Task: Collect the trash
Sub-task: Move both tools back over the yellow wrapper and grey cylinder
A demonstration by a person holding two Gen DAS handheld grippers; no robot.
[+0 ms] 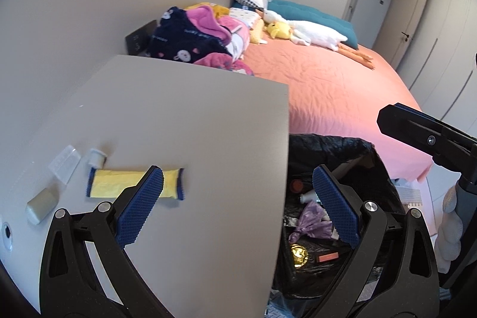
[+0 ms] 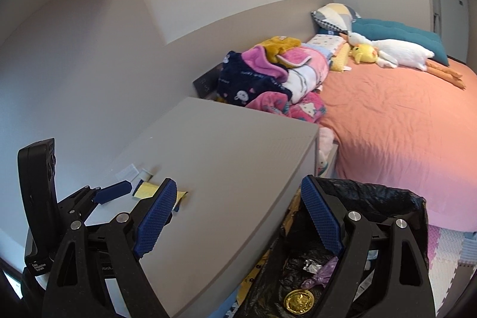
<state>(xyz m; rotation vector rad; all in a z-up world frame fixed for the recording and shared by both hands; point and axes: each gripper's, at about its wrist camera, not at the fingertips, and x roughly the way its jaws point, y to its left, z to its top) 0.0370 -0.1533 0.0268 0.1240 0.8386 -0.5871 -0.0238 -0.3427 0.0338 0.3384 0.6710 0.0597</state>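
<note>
Left gripper point(image 1: 238, 195) spread wide with nothing between its blue-padded fingers point(image 1: 140, 207), hovering over the near edge of the grey desk point(image 1: 193, 124). Just beyond the left finger, flat on the desk: a yellow wrapper with blue ends point(image 1: 125, 184), partly hidden by the pad. Beside it toward the wall, a small grey cap-like piece point(image 1: 97, 158), a clear plastic scrap point(image 1: 65, 163) and a grey-green block point(image 1: 41, 206), all apart from one another.

Right gripper point(image 2: 238, 216) likewise open and empty, straddling the desk's edge and the black trash bag point(image 2: 387, 198). Inside the bag: a crumpled purple wrapper point(image 1: 310, 222), a gold foil disc point(image 2: 298, 301), a reddish strip point(image 1: 328, 257) and other bits too jumbled to name.

Bag standing open just beside the desk, against the bed point(image 1: 342, 85) with its orange sheet. Farther back on the bed: heaped pink and navy blankets point(image 1: 193, 40), a white goose plush point(image 1: 313, 33), a yellow plush point(image 1: 278, 30), teal cushion point(image 1: 313, 12).
</note>
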